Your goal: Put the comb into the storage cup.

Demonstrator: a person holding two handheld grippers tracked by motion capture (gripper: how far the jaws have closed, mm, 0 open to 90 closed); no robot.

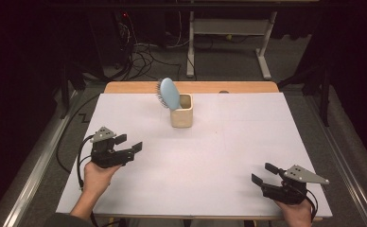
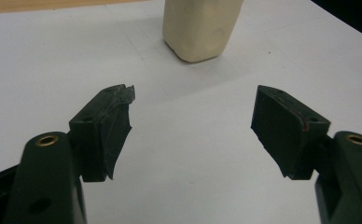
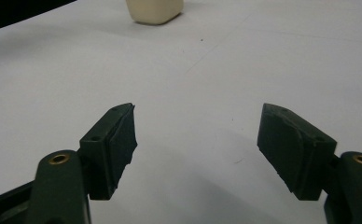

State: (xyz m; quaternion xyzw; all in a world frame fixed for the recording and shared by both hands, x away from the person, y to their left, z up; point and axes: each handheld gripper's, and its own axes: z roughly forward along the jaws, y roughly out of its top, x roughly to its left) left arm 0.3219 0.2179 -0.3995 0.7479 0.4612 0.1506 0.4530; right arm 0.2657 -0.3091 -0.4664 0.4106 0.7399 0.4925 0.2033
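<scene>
While both of my tools sit low over the white bench, nothing is gripped in either one. From the high view, the left tool is held near the left edge of the bench, its jaws spread apart and pointing toward the middle; the left hand grips its body from below. The right tool is at the near right corner, jaws likewise parted with only bare bench between them, and the right hand shows just at the lower edge.

Looking along the left tool's own jaws in the left gripper view, I see the two black pads standing wide, with the cream cup straight ahead and well apart from them. Its lower body has rounded corners and rests flat on the white surface. In the right gripper view the jaws are equally wide, and the same cup appears far off at the top, left of centre.

On the high view the cup stands upright toward the far side of the bench, roughly midway across. A light blue hairbrush stands in it, handle down inside, head leaning out over the cup's left rim, bristles facing left.
</scene>
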